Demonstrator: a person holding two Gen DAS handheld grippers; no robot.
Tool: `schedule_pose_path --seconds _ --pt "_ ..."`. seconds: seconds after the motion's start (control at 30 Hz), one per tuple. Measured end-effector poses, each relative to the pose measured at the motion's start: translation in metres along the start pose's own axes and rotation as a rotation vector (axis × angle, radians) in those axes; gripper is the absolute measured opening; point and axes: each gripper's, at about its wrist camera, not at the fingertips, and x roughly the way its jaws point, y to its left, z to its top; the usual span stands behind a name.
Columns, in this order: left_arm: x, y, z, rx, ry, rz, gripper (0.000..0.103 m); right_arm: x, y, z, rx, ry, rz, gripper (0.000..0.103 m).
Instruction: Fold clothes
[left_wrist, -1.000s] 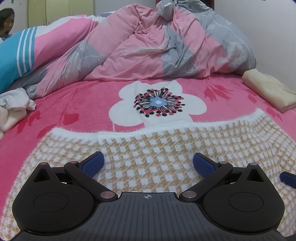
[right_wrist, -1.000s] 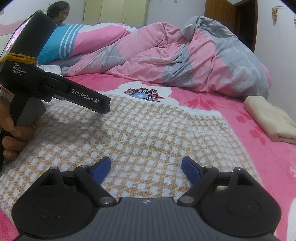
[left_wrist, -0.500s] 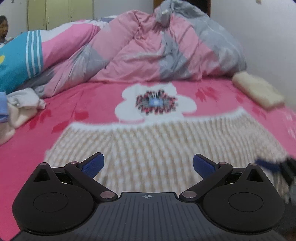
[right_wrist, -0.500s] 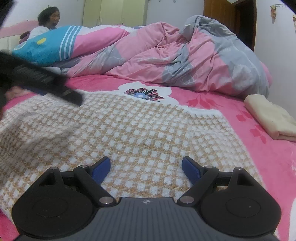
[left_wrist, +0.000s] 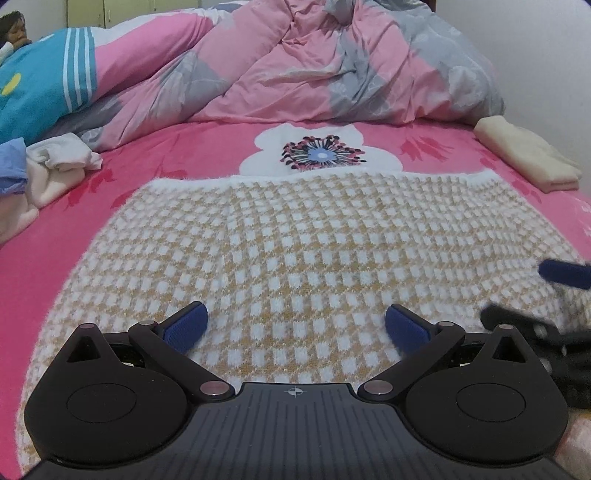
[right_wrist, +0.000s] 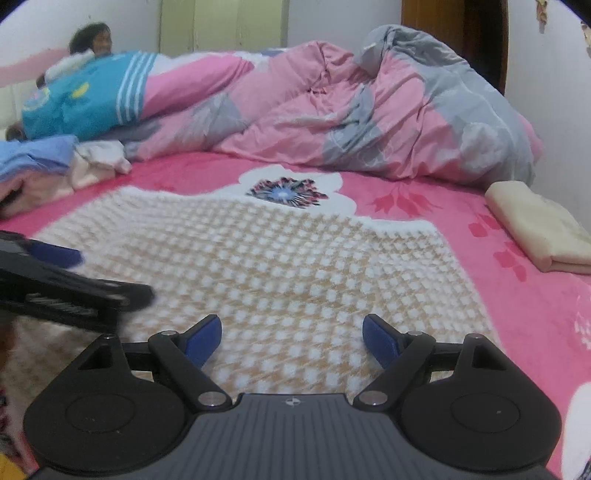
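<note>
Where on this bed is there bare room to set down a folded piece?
Free: the pink sheet strip between the checked garment and the heaped duvet, and the strip between the garment and the folded cream cloth. Crowded: the corner with the loose clothes pile.

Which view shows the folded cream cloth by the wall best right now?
The right wrist view: the folded cream cloth lies sharp and whole there, its stacked edges visible. The left wrist view shows it too, but smaller and squeezed toward the frame's right edge.
</note>
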Motion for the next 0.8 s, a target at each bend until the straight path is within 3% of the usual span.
schedule_pose_path --seconds 0.23,0.8 --pt "0.0001 -0.0002 -0.0001 0.0 0.005 0.004 0.103 -0.001 0.0074 -0.0089 -0.024 -0.005 -0.009 0.091" --pt "0.0001 -0.0015 -0.0018 0.002 0.0 0.013 0.103 -0.001 0.0079 -0.0116 -0.021 -0.018 -0.009 0.091"
